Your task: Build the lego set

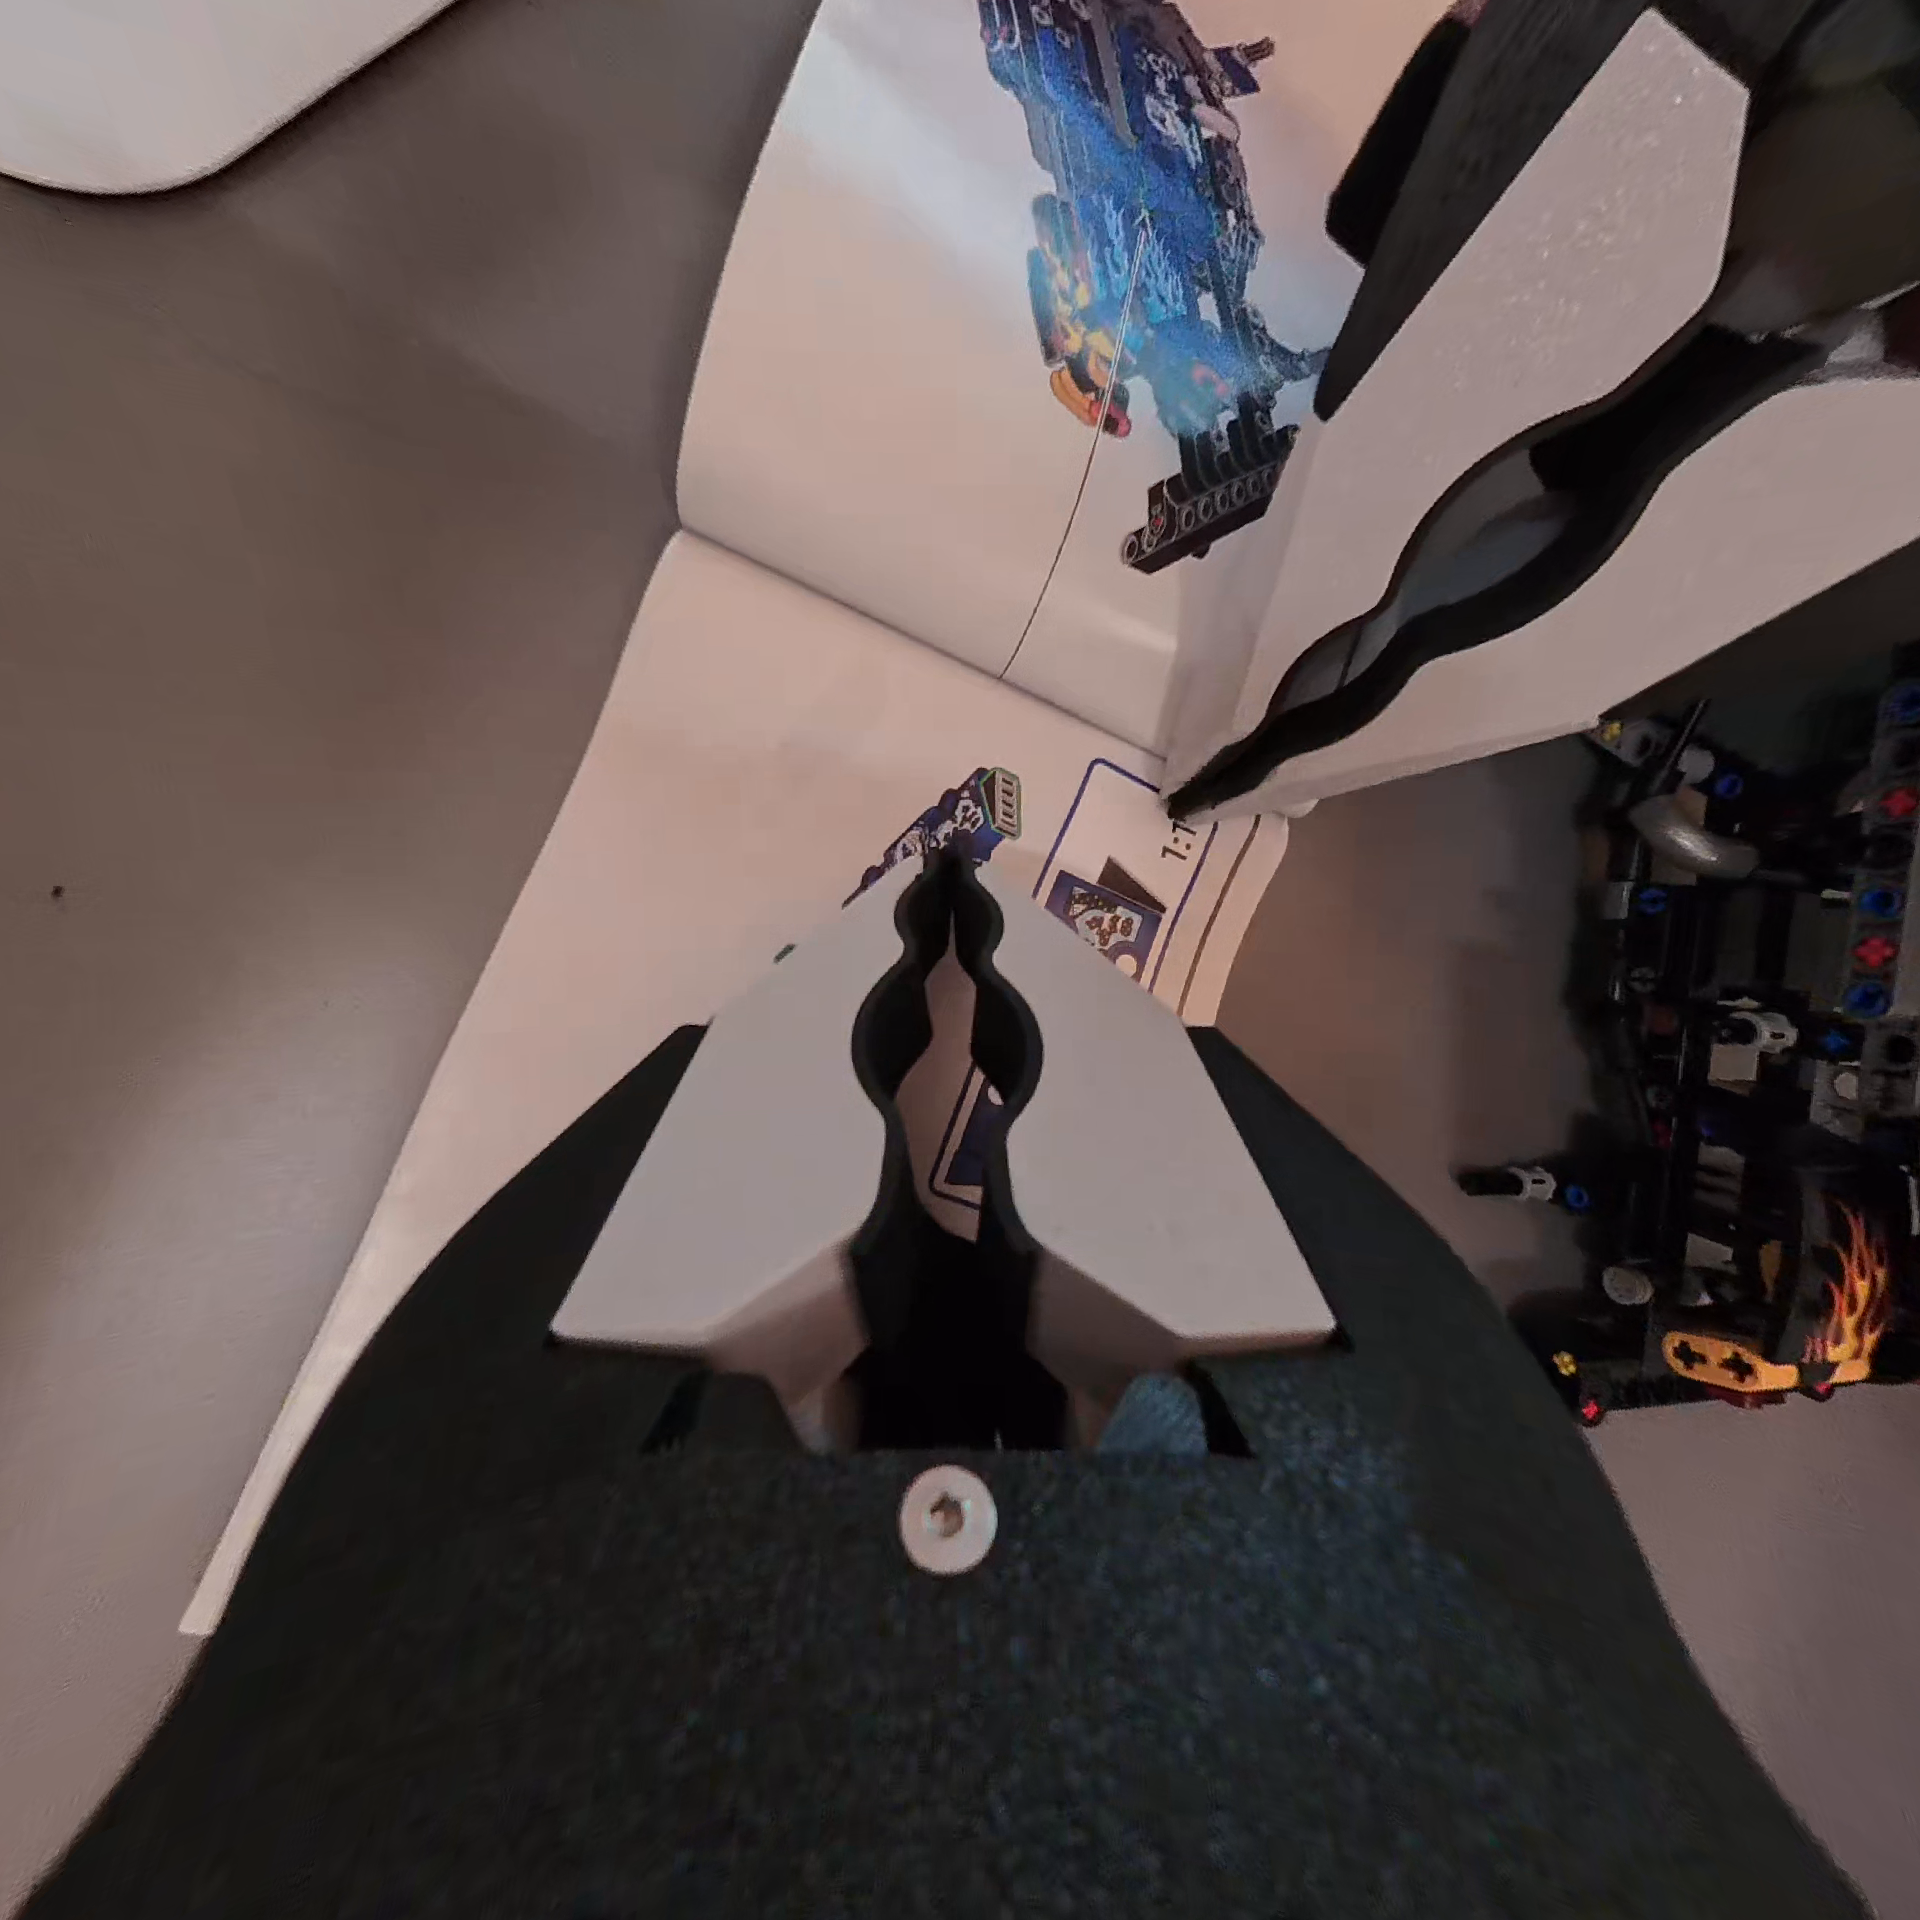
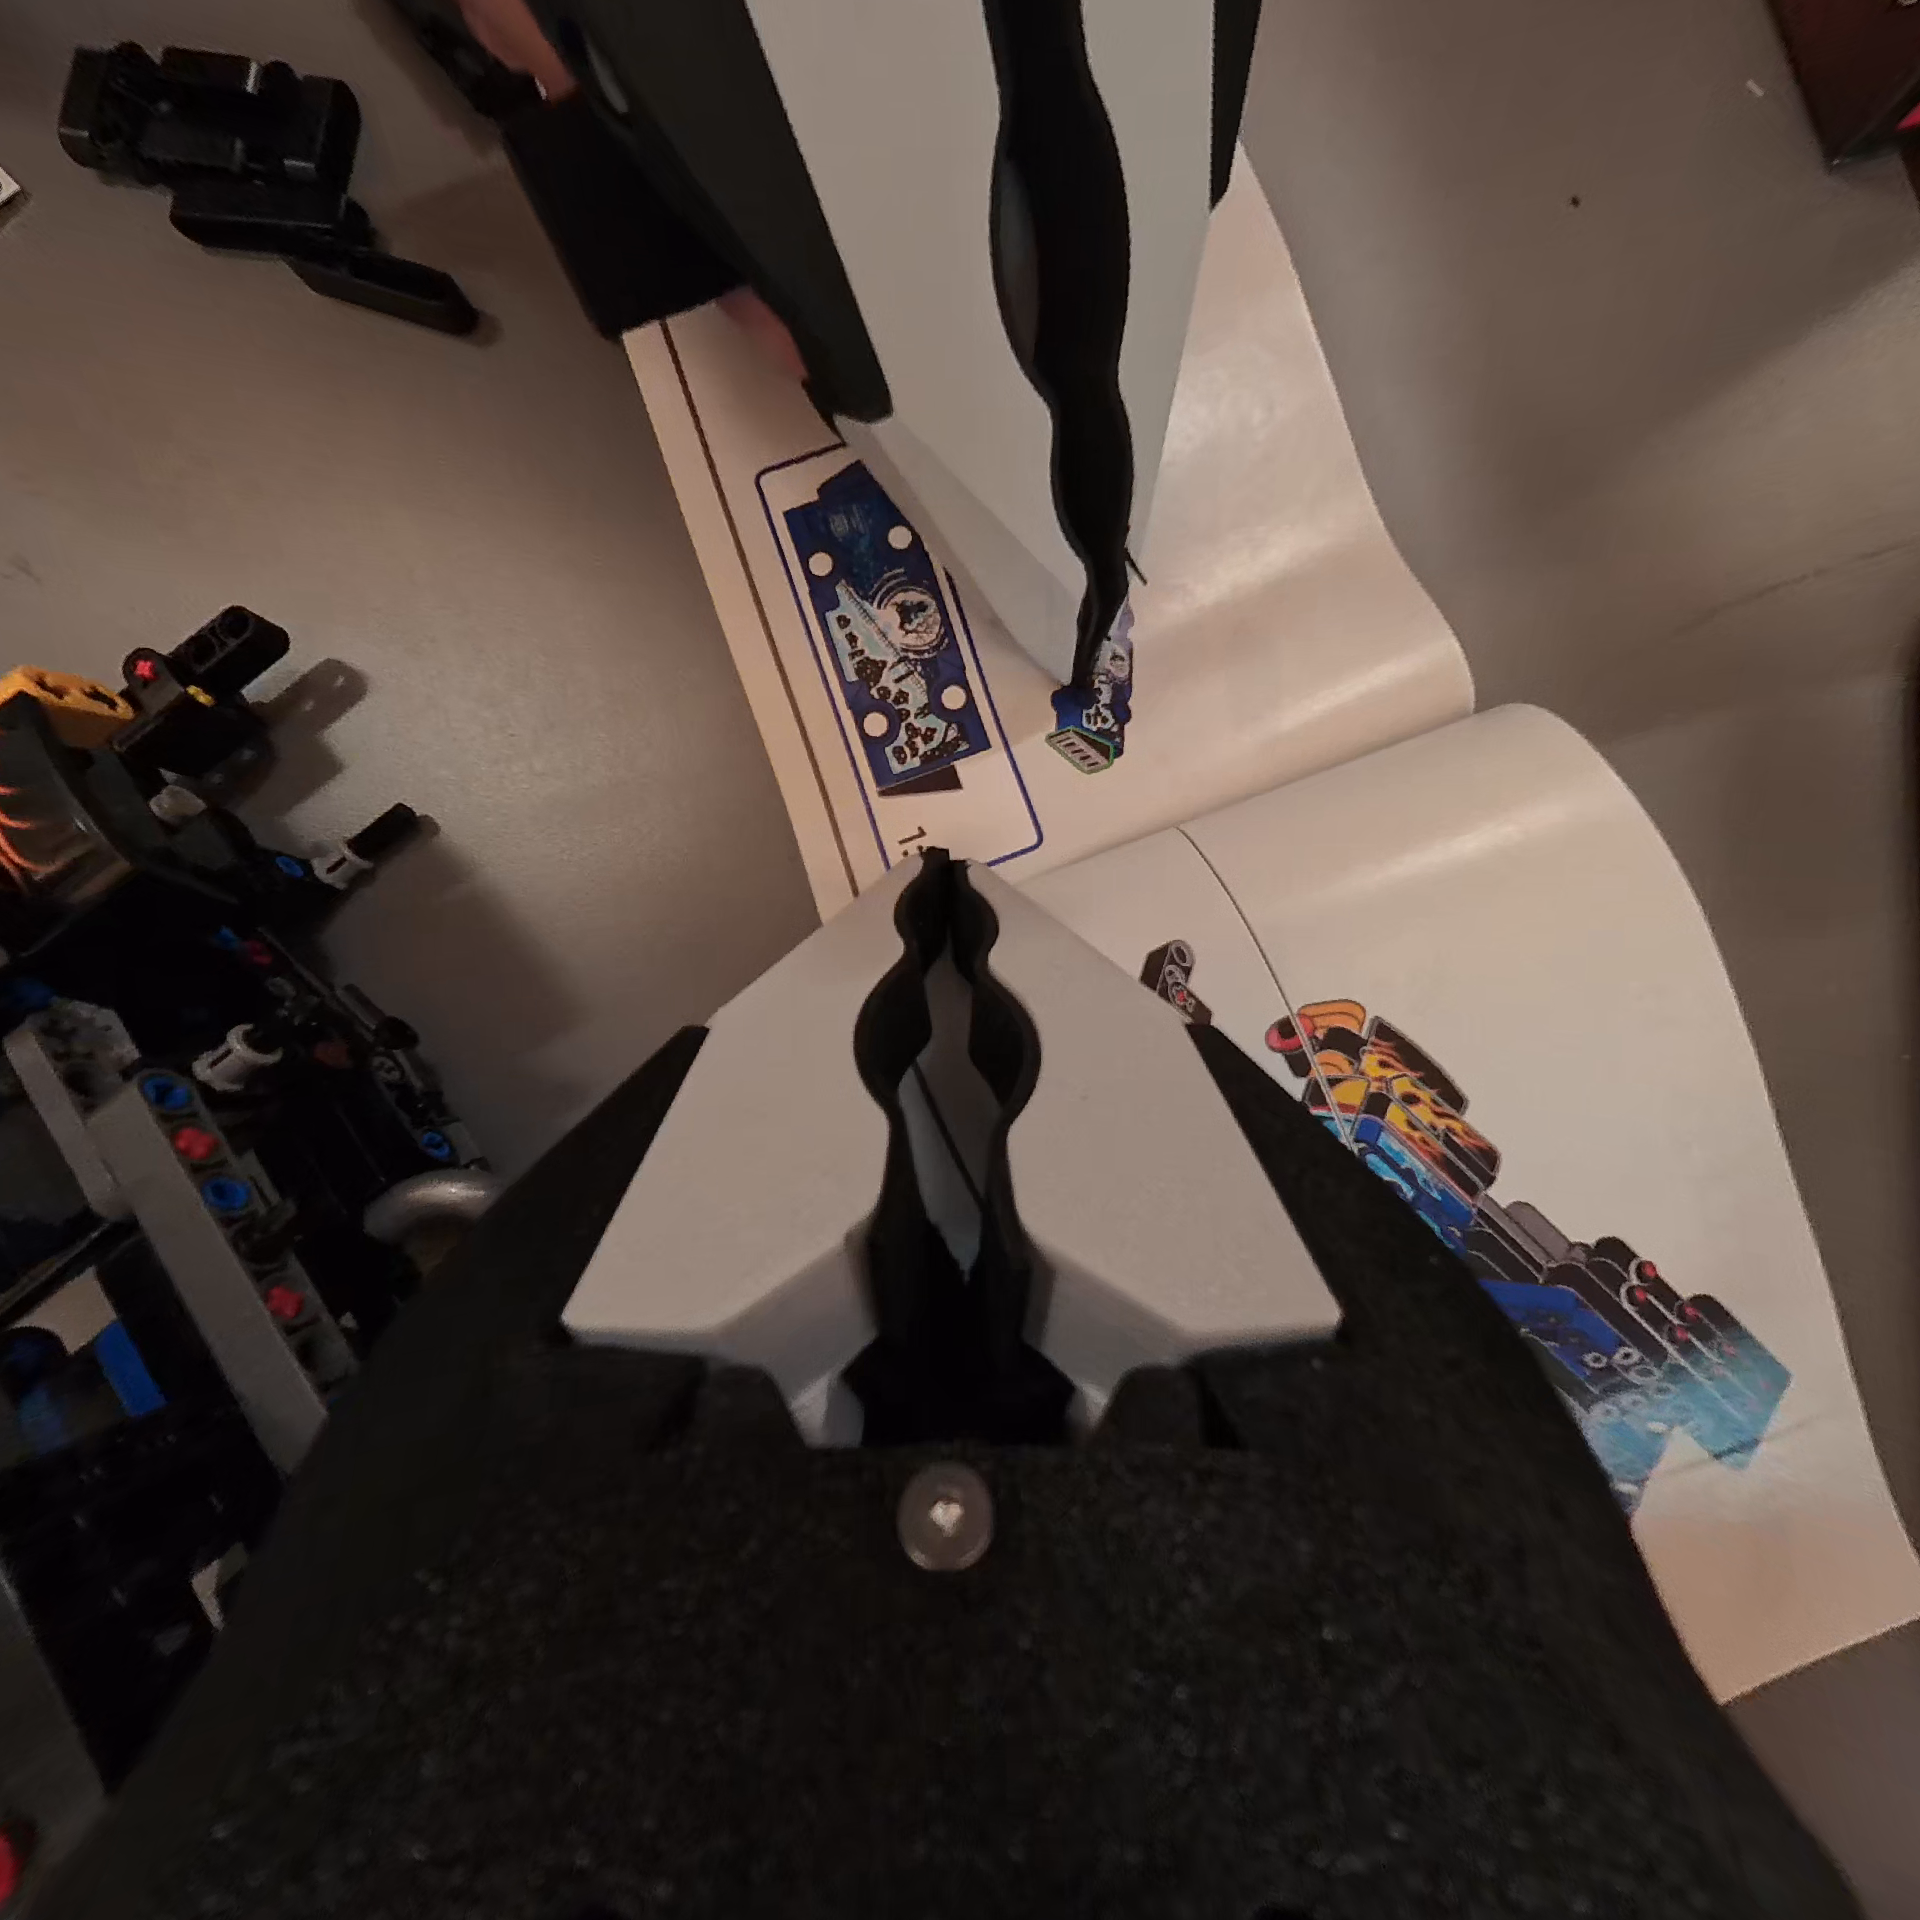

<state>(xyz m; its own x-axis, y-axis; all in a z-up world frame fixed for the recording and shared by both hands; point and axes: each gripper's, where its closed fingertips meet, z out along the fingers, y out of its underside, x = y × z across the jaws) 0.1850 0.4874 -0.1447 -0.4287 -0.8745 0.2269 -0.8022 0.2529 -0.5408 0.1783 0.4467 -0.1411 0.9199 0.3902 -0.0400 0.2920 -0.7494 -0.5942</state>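
Observation:
An open instruction booklet [image 1: 810, 707] lies on the grey table, its pages curled up. My left gripper [image 1: 948, 862] is shut, with its tips at a printed picture of a blue patterned part [image 1: 977, 816] on the near page. It also shows in the right wrist view [image 2: 1101, 644], tips down on that picture [image 2: 1086, 727]. My right gripper [image 2: 935, 860] is shut, with its tips at the booklet's [image 2: 1299, 623] edge by the fold, beside a blue-framed box [image 2: 894, 644]. It also shows in the left wrist view [image 1: 1179, 802]. I see no brick in either grasp.
A partly built black, grey and blue lego model with flame stickers [image 1: 1766, 1091] stands beside the booklet, also seen in the right wrist view [image 2: 156, 1143]. A small black sub-assembly [image 2: 239, 156] lies farther off on the table. A white object [image 1: 156, 83] sits at the far corner. The tips of one gripper are about 5 cm away from the tips of the other.

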